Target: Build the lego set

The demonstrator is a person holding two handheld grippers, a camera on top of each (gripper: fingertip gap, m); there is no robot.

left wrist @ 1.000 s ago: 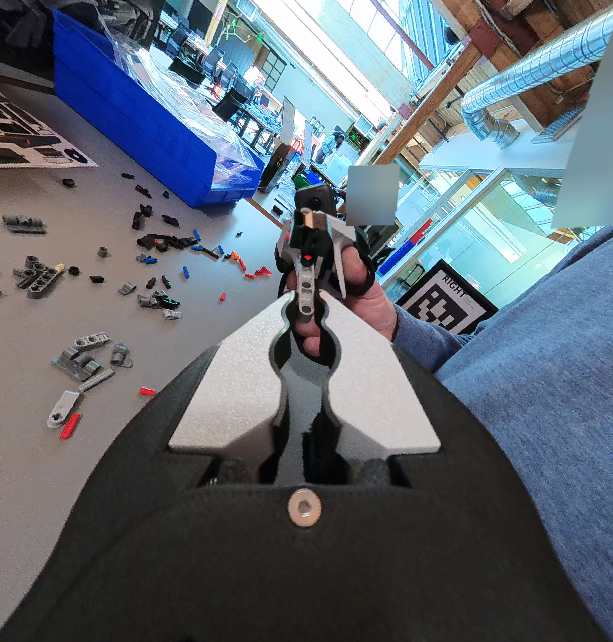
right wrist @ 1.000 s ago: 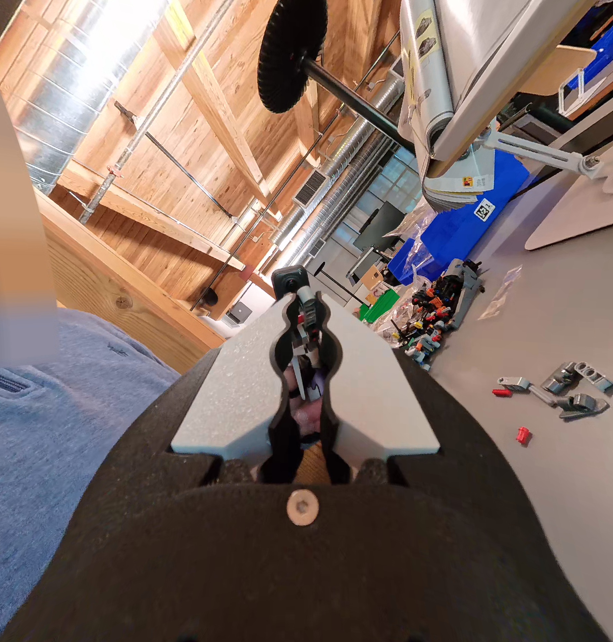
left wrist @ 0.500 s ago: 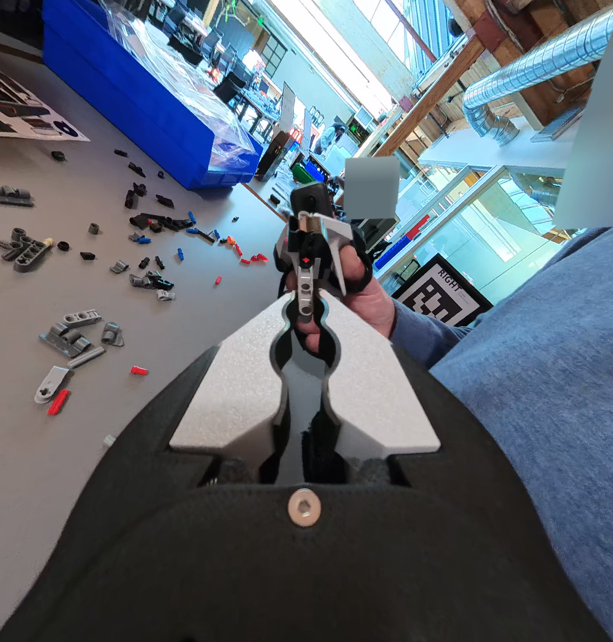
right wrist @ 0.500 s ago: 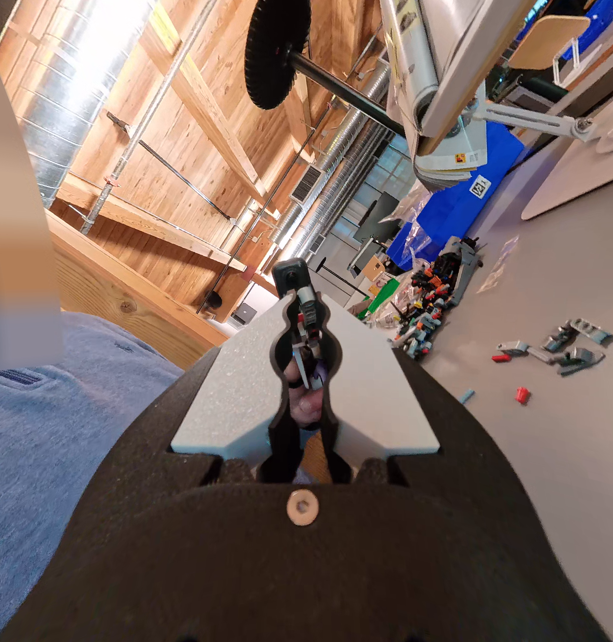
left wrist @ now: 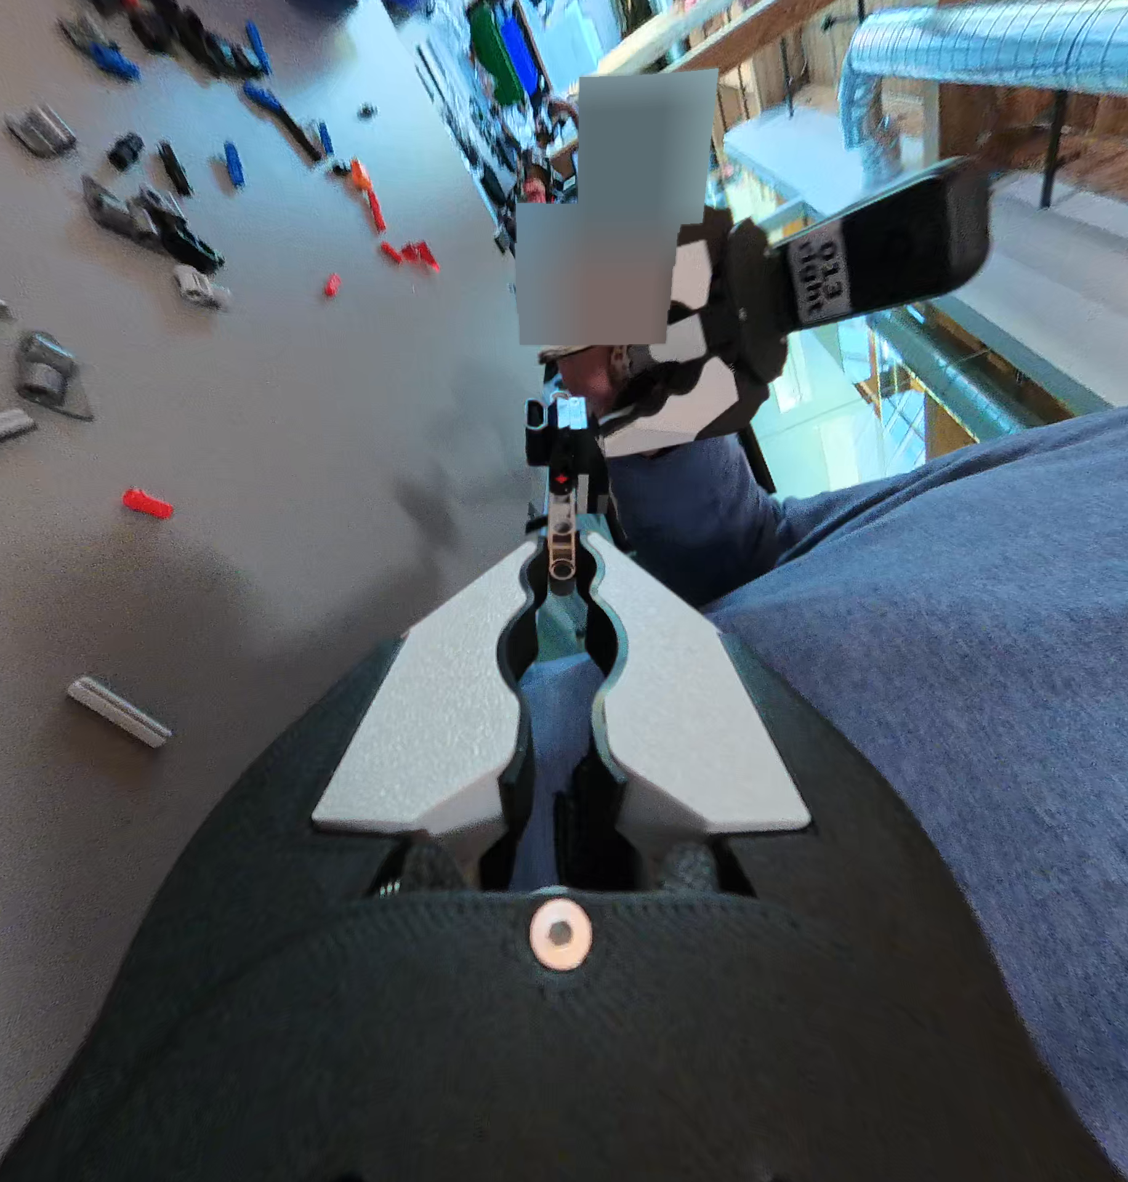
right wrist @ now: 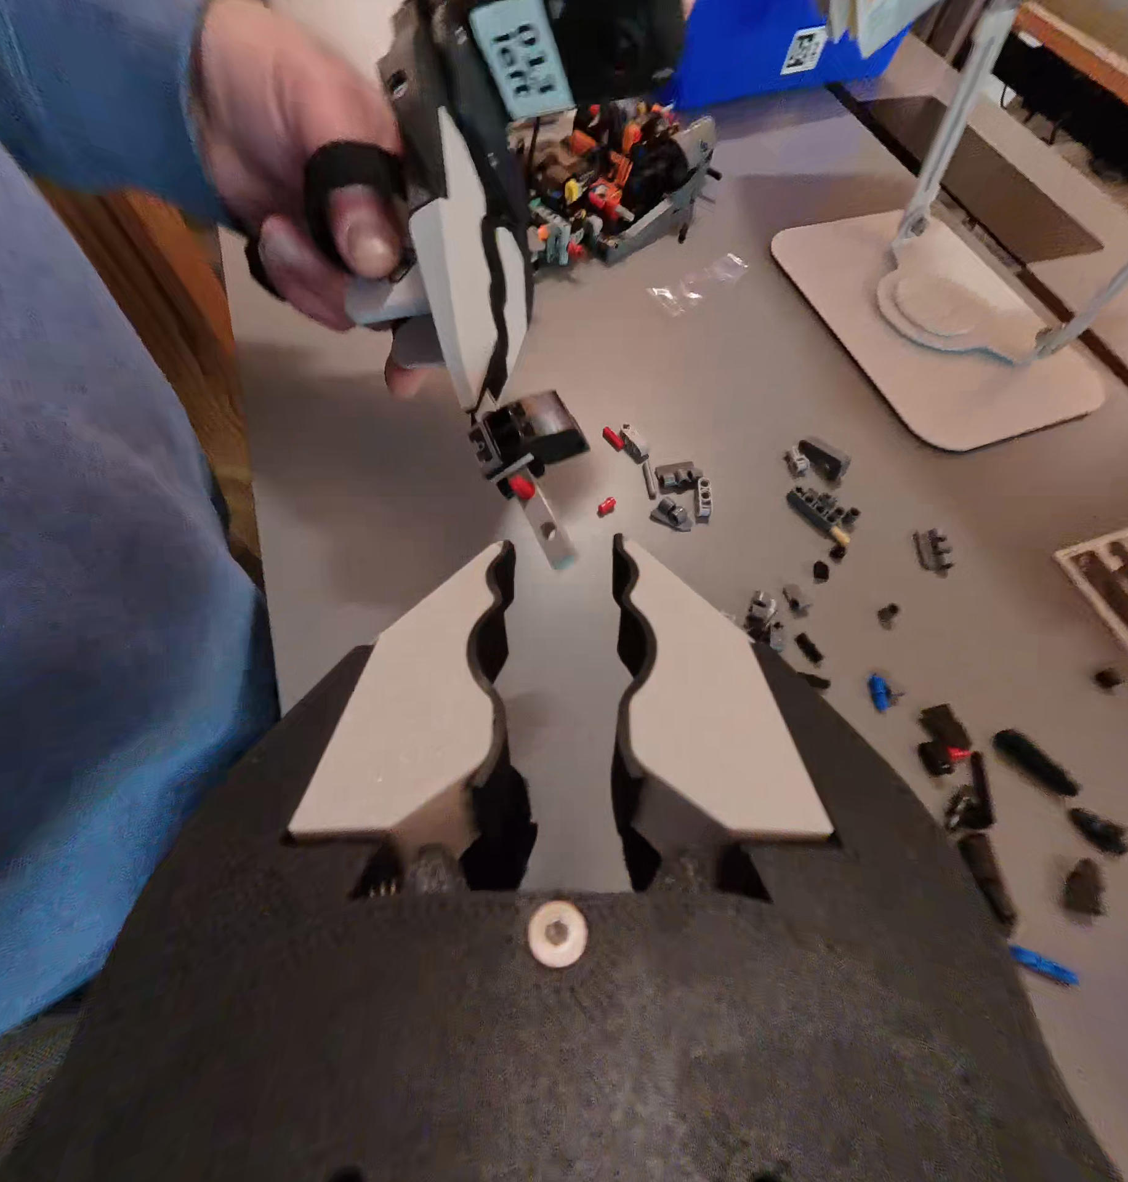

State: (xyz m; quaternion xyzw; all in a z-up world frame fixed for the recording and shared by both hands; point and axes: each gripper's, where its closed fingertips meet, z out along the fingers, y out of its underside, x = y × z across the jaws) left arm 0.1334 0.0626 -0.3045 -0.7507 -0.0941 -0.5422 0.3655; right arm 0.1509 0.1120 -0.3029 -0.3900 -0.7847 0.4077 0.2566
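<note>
A small lego assembly [right wrist: 523, 454] of black parts, a red pin and a grey holed beam hangs above the grey table [right wrist: 369, 460]. My left gripper [right wrist: 484, 393] is shut on it; in the left wrist view the left gripper [left wrist: 561, 553] has its tips closed on the beam of the assembly [left wrist: 560, 505]. My right gripper [right wrist: 563, 553] is open, and its tips stand either side of the beam's free end without touching it. The right gripper also shows beyond the assembly in the left wrist view [left wrist: 670, 390].
Loose grey, black, red and blue lego pieces [right wrist: 683, 492] are scattered to the right. A partly built model [right wrist: 619, 185] and a blue bin [right wrist: 740, 57] stand at the back. A stand's pale base [right wrist: 932, 358] and a tray [right wrist: 1118, 588] are at the right. A blue-sleeved arm [right wrist: 81, 512] fills the left. One gripper's finger ends stand about 6 cm off the other's. The partly built model [right wrist: 619, 185] is about 30 cm from my left fingertips.
My right gripper has opened and let go of the assembly, which stays in the left gripper. Both views have swung down from the ceiling towards the table.
</note>
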